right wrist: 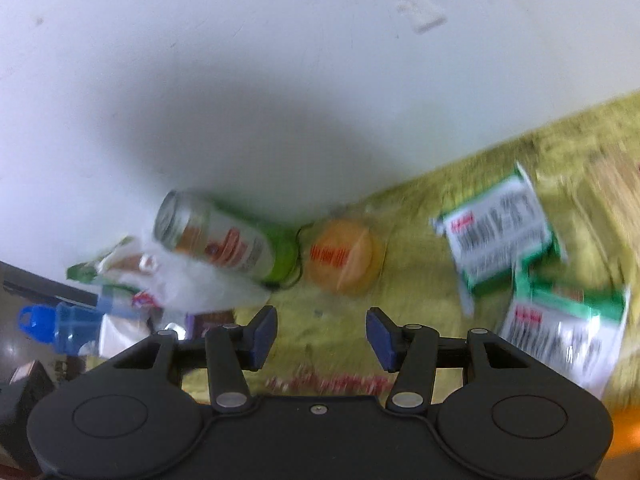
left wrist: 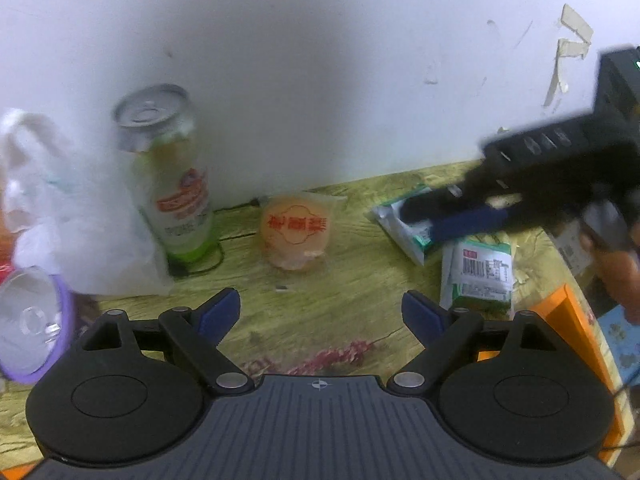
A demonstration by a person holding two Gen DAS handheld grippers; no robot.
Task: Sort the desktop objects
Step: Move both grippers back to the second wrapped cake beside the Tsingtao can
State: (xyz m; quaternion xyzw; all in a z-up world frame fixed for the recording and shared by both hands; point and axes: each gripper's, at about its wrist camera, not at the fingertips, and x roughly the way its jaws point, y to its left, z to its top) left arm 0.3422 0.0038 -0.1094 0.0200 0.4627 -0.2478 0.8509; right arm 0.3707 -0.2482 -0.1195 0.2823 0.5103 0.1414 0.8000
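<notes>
My right tool hangs wide open, empty, above the green packets on the table; to grip one well I should straddle its edge squarely; left tool also gapes empty.

The left claw is held low, its two blue-padded fingers spread wide with nothing between them. The right claw also stands parted and empty in its own wrist view. From the left wrist camera, the right claw reaches in from 3 o'clock, blurred, its fingers angled downward toward 9 o'clock; a hand grips it behind.
</notes>
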